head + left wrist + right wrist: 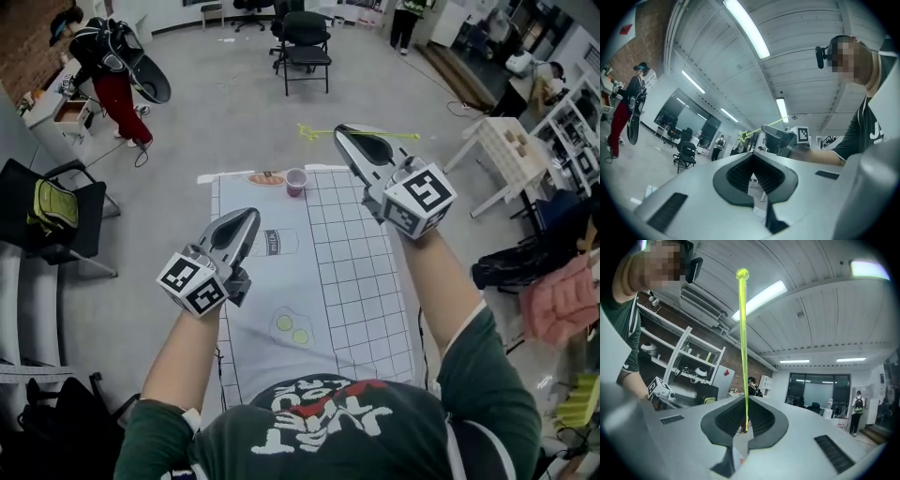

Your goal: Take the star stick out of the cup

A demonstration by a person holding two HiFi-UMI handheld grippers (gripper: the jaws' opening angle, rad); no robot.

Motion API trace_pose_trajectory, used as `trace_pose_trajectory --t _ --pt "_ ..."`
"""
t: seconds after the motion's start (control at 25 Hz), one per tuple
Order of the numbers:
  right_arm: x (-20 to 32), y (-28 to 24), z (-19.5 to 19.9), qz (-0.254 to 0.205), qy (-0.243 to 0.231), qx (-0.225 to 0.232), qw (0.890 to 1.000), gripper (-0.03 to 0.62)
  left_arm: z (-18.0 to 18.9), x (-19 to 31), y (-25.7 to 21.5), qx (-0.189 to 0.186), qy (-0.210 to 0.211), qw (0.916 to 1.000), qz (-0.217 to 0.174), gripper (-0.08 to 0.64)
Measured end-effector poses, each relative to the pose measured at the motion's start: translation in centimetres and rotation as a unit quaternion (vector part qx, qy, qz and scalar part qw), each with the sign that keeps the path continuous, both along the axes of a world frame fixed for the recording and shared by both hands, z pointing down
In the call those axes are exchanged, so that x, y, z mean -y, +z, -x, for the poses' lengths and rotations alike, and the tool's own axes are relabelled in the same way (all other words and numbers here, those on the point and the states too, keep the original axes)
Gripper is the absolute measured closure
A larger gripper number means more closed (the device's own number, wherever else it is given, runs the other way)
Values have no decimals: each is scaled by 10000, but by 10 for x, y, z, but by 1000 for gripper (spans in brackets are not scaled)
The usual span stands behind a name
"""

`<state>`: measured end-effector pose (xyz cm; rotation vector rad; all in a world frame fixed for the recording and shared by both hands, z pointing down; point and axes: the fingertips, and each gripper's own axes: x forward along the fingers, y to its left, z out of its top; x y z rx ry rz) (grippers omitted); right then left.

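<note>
Yellow-green star stick point(309, 132): clamped across the tip of the right tongs point(343, 132), whose jaws are closed on its thin shaft. The long axis lies crosswise to those tongs, with the star end pointing out to their left and the plain end to their right. In the right gripper view the shaft rises from the jaws to a small ball tip, and the star end is hidden behind the jaws. The stick is held clear of the cup point(296, 181), which stands on the gridded worktop point(361, 272) ahead of the left tongs point(251, 217). Left tongs: jaws drawn together, nothing between them. Cup contents are too small to make out.
</note>
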<state>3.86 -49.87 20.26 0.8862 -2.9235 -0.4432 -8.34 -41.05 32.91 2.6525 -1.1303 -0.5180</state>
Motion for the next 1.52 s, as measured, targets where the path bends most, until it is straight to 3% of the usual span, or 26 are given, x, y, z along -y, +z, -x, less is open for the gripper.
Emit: trace_pose_trajectory --t 0.44,0.68,0.92,1.24,1.52 --pt "-125 -68 18 -240 180 71 9995 549 33 -104 -42 43 116 9998 -164 554" --pt "-133 -74 12 -111 -75 247 9996 549 38 -108 -52 349 -80 9994 -35 554" --pt "-211 -57 -45 0 -569 378 9977 549 -13 -181 -37 555 -512 9971 78 554" --pt "-256 -18 -129 266 -1051 358 9935 549 -96 -223 -1 724 -818 9930 449 554" --pt "-278 38 -156 765 -1218 288 9892 549 -129 -245 47 852 -768 9890 934 554"
